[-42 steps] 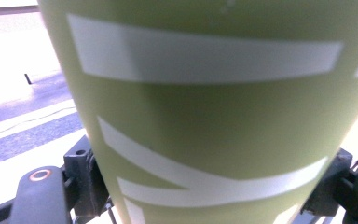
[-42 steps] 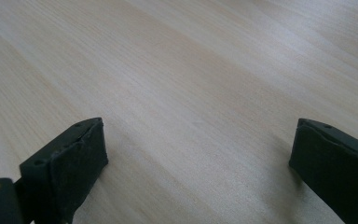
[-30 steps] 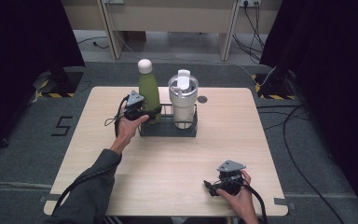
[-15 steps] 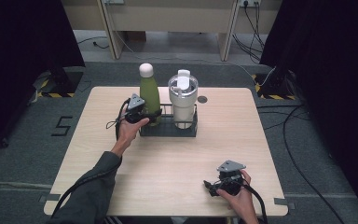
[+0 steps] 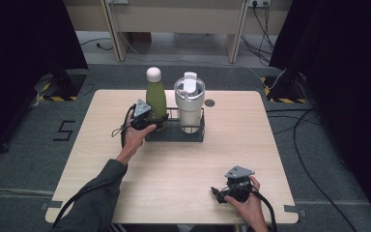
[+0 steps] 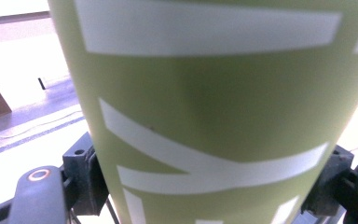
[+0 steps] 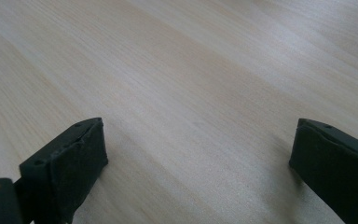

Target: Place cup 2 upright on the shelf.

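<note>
1. At the far left of the group, the left gripper is clamped on the lower body of the green bottle; in the left gripper view its two jaws press on both sides of the bottle, with no gap between pad and wall
2. The green bottle stands upright in the left compartment of the black wire rack, which sits on the far middle part of the wooden table. Its cream cap is at the top, well above the grip
3. I judge the bottle as stiff metal with a smooth painted surface, so it can slip in the pads, and it may be heavy if it is full. The grip low on the round body is firm, but the bottle could tilt when it is lifted; a straight pull upward seems needed to clear the rack wires
4. Just to the right, in the other compartment, stands the white tumbler with a lid, close beside the bottle; I cannot tell if they touch
5. At the near right, the right gripper rests low over the table with its jaws wide apart, and nothing is between them
</note>
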A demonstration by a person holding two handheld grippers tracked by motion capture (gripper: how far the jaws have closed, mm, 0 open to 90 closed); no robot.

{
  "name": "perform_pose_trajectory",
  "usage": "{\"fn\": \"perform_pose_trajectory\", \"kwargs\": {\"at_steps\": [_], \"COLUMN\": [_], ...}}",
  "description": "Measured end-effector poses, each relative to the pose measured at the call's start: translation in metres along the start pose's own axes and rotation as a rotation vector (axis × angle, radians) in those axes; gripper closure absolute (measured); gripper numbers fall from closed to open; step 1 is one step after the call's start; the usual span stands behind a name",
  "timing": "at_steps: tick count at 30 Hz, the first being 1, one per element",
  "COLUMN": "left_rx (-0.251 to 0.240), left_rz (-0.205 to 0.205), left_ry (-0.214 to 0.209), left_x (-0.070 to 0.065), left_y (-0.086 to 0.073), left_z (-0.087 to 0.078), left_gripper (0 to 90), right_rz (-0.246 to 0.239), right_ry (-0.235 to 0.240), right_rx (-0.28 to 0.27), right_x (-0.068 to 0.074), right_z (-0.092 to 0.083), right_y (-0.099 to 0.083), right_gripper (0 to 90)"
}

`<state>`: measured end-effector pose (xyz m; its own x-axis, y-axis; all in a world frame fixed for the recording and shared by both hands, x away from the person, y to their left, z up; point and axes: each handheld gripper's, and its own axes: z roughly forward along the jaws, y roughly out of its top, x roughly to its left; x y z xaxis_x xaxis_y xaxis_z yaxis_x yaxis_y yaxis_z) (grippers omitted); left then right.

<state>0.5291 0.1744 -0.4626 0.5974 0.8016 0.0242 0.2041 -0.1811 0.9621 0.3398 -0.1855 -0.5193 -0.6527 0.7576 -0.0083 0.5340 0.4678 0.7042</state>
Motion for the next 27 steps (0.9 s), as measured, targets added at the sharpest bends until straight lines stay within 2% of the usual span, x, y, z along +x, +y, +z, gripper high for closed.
{"fn": "perform_pose_trajectory", "kwargs": {"at_steps": [4,7,9,12,17,21,27], "left_rx": [-0.001,-0.004,0.002,0.005,0.011,0.024,0.033], "left_rz": [-0.005,-0.015,-0.007,-0.001,-0.012,0.013,0.001], "left_ry": [0.009,0.016,0.018,0.022,0.023,0.026,0.023], "left_x": [-0.0004,-0.0001,0.0012,0.0002,0.0,-0.0001,0.0005], "left_y": [-0.0008,-0.0013,-0.0007,0.0002,0.002,0.0052,0.007], "left_z": [-0.0009,-0.0003,-0.001,-0.0016,-0.0024,-0.0054,-0.0069], "left_gripper": [19.6,16.0,14.9,14.7,14.6,14.6,14.5], "right_rz": [-0.005,-0.006,-0.005,-0.004,-0.003,-0.005,-0.004], "right_ry": [0.0,0.0,0.0,0.0,0.001,0.0,0.001], "right_rx": [-0.002,-0.002,-0.002,-0.002,-0.002,-0.002,-0.001], "right_x": [-0.0003,-0.0003,-0.0003,-0.0002,-0.0002,-0.0003,-0.0002], "right_z": [0.0002,0.0002,0.0002,0.0002,0.0001,0.0002,0.0001], "right_y": [0.0,0.0,0.0001,0.0001,0.0001,0.0001,0.0001], "right_gripper": [4.1,4.0,4.1,4.0,4.0,4.0,4.0]}}
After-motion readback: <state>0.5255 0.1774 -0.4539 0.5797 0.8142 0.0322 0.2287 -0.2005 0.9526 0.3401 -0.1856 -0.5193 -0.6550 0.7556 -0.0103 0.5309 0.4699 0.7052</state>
